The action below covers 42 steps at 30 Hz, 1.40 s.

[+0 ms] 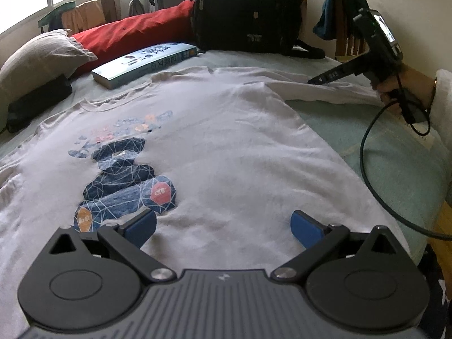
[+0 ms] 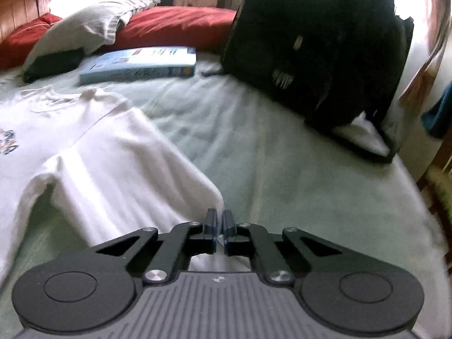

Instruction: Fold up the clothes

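A white T-shirt with a blue, red and orange print lies spread face up on the pale green bed sheet. My left gripper hovers over the shirt's lower part. It is open, its blue pads wide apart with nothing between them. A hand holds my right gripper at the shirt's right sleeve. In the right wrist view the right gripper is shut, its pads pinching the end of the sleeve, and white cloth shows under the jaws.
A black backpack stands at the far side of the bed. A light blue book, a red pillow, a grey pillow and a black pouch lie at the back left. A cable hangs from the right gripper.
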{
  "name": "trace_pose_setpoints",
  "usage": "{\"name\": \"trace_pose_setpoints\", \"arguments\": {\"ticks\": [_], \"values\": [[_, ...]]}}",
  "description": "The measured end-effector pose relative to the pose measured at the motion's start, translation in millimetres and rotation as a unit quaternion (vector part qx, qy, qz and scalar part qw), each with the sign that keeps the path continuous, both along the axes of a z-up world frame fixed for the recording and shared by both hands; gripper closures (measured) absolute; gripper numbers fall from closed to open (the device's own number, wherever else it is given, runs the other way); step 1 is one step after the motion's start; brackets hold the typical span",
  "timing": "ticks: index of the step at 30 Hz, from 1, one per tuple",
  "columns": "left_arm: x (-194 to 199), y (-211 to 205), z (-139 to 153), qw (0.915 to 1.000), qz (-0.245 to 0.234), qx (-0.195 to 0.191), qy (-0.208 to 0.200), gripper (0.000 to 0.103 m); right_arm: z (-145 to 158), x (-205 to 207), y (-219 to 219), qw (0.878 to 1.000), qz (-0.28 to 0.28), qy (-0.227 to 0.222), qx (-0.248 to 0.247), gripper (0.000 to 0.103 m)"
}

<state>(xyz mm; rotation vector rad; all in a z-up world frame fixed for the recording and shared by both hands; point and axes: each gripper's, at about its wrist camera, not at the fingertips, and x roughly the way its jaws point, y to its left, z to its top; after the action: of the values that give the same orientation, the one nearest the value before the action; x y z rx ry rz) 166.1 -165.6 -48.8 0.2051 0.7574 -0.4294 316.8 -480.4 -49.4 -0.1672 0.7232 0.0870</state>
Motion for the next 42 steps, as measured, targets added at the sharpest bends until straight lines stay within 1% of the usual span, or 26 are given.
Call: {"name": "trace_pose_setpoints", "arguments": {"ticks": [2,3,6,8,10,11,13,16,18,21,23,24,25,26,28,30,31,32,33,34,35,37,39,41,42], "values": [[1.2,1.3,-0.1,1.0000,0.003,-0.002,0.000,0.002,4.8,8.9,-6.3,0.999,-0.027,-0.017,0.016,0.096],[1.6,1.8,-0.1,1.0000,0.005,-0.002,0.002,0.002,6.0,14.8,-10.6,0.999,-0.040,-0.021,0.027,0.095],[0.6,4.5,1.5,1.0000,0.004,-0.003,-0.001,0.002,4.4,27.8,-19.7,0.997,-0.063,0.012,0.051,0.086],[0.5,7.2,2.7,1.0000,0.005,-0.005,-0.005,0.002,11.3,22.0,-21.3,0.996,-0.066,0.000,0.059,0.082],[2.6,10.5,3.3,0.9999,0.012,-0.009,-0.006,0.002,21.4,19.9,-17.5,0.996,-0.052,-0.009,0.077,0.073],[3.6,12.0,3.6,0.9998,0.017,-0.011,-0.007,0.002,26.7,20.4,-14.4,0.995,-0.045,-0.014,0.085,0.072],[4.8,15.1,3.6,0.9997,0.021,-0.015,-0.006,0.002,33.9,28.9,-1.5,0.996,-0.026,-0.021,0.083,0.067],[4.5,19.5,2.4,0.9996,0.023,-0.013,-0.005,0.002,31.3,54.0,14.5,0.996,-0.010,-0.008,0.090,0.060],[4.9,22.7,1.4,0.9996,0.025,-0.012,-0.005,0.002,22.6,72.7,22.1,0.995,0.000,0.008,0.096,0.060],[6.8,28.3,-0.9,0.9994,0.029,-0.017,-0.001,0.002,4.2,87.8,30.1,0.996,0.012,0.047,0.081,0.060],[8.8,31.1,-3.2,0.9993,0.032,-0.021,0.001,0.002,-2.1,81.4,36.1,0.997,0.027,0.044,0.062,0.060],[10.0,32.4,-4.6,0.9992,0.033,-0.022,0.002,0.002,-5.1,78.3,39.2,0.997,0.034,0.043,0.053,0.064],[11.0,33.1,-5.8,0.9991,0.035,-0.024,0.004,0.002,-4.5,76.0,42.3,0.998,0.036,0.040,0.044,0.088],[11.9,33.7,-6.9,0.9990,0.036,-0.027,0.006,0.002,-3.9,75.2,45.5,0.998,0.033,0.034,0.035,0.099],[12.5,34.7,-7.4,0.9988,0.038,-0.029,0.008,0.002,-3.9,82.7,53.2,1.000,0.005,0.010,-0.003,0.101],[10.6,35.7,-4.7,0.9989,0.038,-0.026,0.004,0.002,-4.0,98.0,47.0,0.999,-0.028,0.015,0.013,0.100],[9.1,36.5,-2.7,0.9990,0.039,-0.023,0.000,0.002,-0.4,100.8,38.8,0.998,-0.037,0.023,0.047,0.099],[7.7,38.3,-0.4,0.9990,0.039,-0.022,-0.006,0.002,5.2,97.2,31.9,0.996,-0.038,0.023,0.076,0.099],[7.7,40.4,0.8,0.9989,0.041,-0.024,-0.009,0.002,13.1,86.3,27.0,0.995,-0.033,0.019,0.092,0.093],[7.8,42.5,2.0,0.9987,0.042,-0.026,-0.011,0.002,21.1,75.4,22.1,0.994,-0.027,0.014,0.108,0.090],[8.8,44.3,1.8,0.9984,0.047,-0.030,-0.008,0.002,28.2,61.3,19.1,0.994,-0.023,0.011,0.104,0.089],[9.3,46.4,1.3,0.9980,0.051,-0.038,-0.002,0.002,41.2,29.4,10.7,0.995,-0.017,0.009,0.100,0.080],[8.0,46.6,0.6,0.9978,0.048,-0.046,0.005,0.002,47.2,-6.2,-5.6,0.992,-0.024,0.014,0.121,0.076],[4.3,44.1,1.7,0.9982,0.038,-0.046,0.003,0.002,46.2,-39.5,-23.4,0.987,-0.039,0.025,0.154,0.072],[2.5,42.6,2.5,0.9984,0.034,-0.045,0.002,0.002,41.0,-56.8,-34.1,0.983,-0.055,0.031,0.171,0.069]]}}
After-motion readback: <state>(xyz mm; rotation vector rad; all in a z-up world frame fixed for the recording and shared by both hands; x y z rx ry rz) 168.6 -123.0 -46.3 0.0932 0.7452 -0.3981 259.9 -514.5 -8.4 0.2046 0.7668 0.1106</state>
